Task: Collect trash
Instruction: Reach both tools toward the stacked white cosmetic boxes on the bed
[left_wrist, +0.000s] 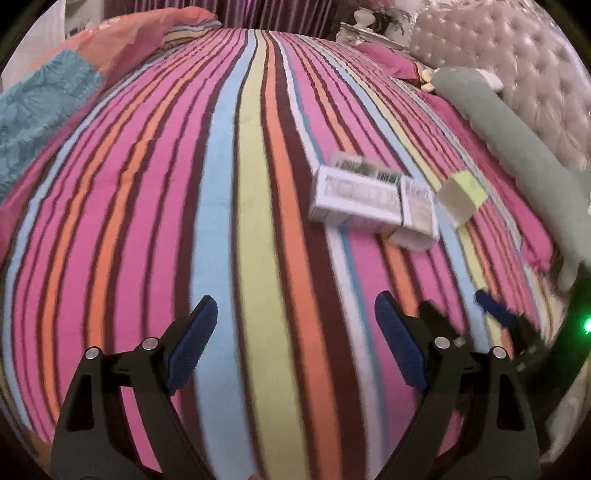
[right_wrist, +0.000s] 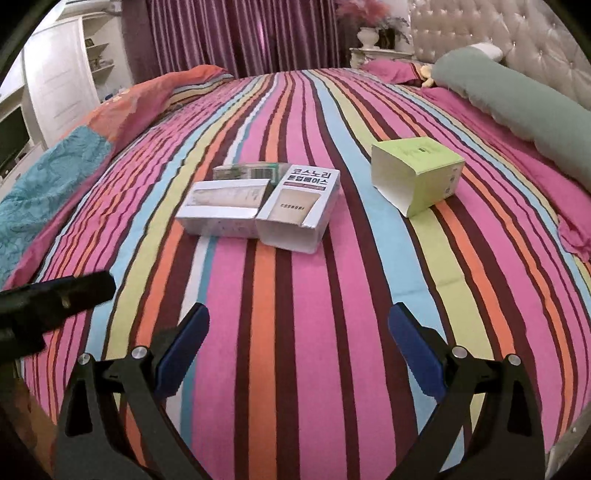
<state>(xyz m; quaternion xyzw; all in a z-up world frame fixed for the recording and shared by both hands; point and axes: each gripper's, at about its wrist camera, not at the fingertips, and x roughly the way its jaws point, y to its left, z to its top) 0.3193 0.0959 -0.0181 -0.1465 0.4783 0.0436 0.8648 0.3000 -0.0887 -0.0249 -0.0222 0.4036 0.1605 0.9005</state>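
Note:
Empty cartons lie on the striped bedspread (right_wrist: 295, 332). A white box with Korean print (right_wrist: 295, 212) lies beside a flat white box (right_wrist: 221, 210), with a small barcoded pack (right_wrist: 251, 171) behind them. The same cluster shows blurred in the left wrist view (left_wrist: 369, 201). A lime-green open box (right_wrist: 417, 175) lies to their right; it also shows in the left wrist view (left_wrist: 461, 194). My left gripper (left_wrist: 295, 321) is open and empty above the bed. My right gripper (right_wrist: 299, 332) is open and empty, well short of the boxes.
A long grey-green bolster (right_wrist: 517, 103) lies along the tufted headboard (right_wrist: 498, 22) at right. A folded quilt, orange and teal (right_wrist: 74, 147), lies at left. Purple curtains (right_wrist: 240, 33) hang behind the bed. The left gripper's body (right_wrist: 48, 299) shows at the left edge.

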